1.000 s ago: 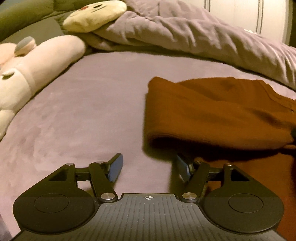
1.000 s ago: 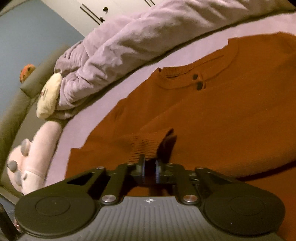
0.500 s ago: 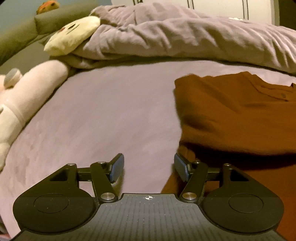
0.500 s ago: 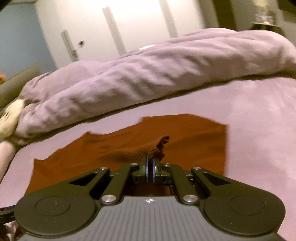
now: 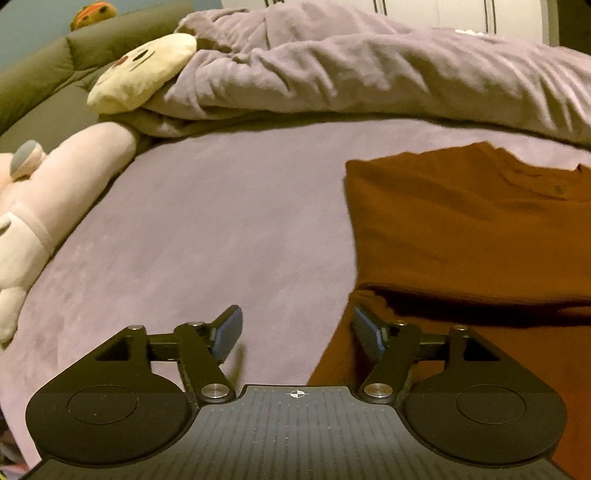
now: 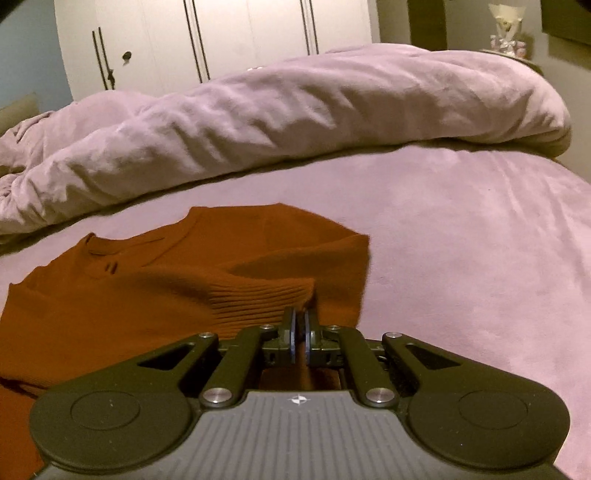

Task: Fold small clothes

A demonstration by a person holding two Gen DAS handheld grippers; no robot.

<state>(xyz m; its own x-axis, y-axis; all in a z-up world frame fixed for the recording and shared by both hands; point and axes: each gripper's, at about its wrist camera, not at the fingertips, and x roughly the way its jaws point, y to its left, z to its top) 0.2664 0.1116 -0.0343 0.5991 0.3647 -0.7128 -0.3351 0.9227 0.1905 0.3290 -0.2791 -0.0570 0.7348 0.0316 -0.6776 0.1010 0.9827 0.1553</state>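
Right wrist view, nearest: the right gripper (image 6: 300, 332) is clenched on the ribbed cuff (image 6: 258, 299) of the rust-brown sweater (image 6: 110, 314). The blue pads are pressed almost together with knit fabric pinched between them. The cuff shows parallel vertical ribs; the sleeve runs from it to the left, draped over the sweater body.

Left wrist view, nearest: the left gripper (image 5: 295, 328) is released. Its jaws stand wide apart with nothing between them. The left finger hangs over bare bed sheet (image 5: 221, 229); the right finger sits over the sweater's (image 5: 461, 229) left edge, where a lower layer of fabric extends toward the camera.

The sweater lies flat on the sheet, partly folded. An upper layer overlaps the lower layer and casts a dark shadow line along the fold, visible only in the left wrist view. The round neckline with a short placket appears in both views. The held cuff appears only in the right wrist view.

The sheet is mauve, with a soft, matte, suede-like nap.

Farther, a crumpled mauve duvet (image 6: 295, 110) lies in a long ridge across the far side of the bed.

Left wrist view only: a pink plush toy (image 5: 55, 199) along the bed's left edge, and a cream plush face (image 5: 144, 74) against the duvet.

Right wrist view only: white wardrobe doors (image 6: 221, 33) with dark vertical handles, beyond the duvet.
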